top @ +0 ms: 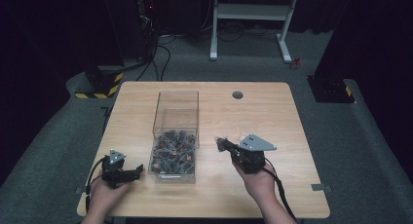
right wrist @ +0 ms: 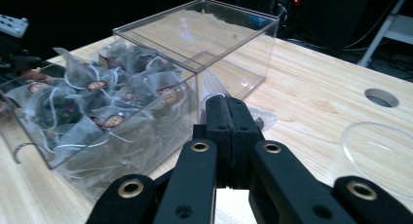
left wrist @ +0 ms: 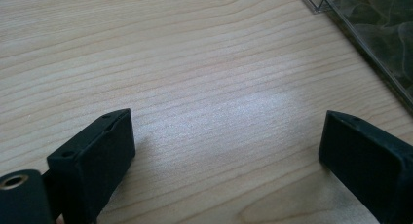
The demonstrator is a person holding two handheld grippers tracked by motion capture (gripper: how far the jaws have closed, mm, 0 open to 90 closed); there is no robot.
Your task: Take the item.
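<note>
Item: your right hand-held gripper [right wrist: 229, 118], jaws pinched together on a clear tea bag [right wrist: 258, 118], carried just beside the clear box [right wrist: 195, 44] of tea bags it belongs with, likely bound for the plastic cup [right wrist: 384, 156]. Left hand-held gripper [left wrist: 226, 151]: wide, idle over bare wood. Counter [top: 263, 117]: pale wood; room dark, carpeted.

A light wooden table [top: 292, 117] with a round cable hole [top: 237, 94] stands on grey carpet [top: 370, 151] in a dark room. Behind it a white desk frame [top: 253, 12], black cables [top: 163, 53] and a yellow-black striped base [top: 100, 85]; black stands on either side
</note>
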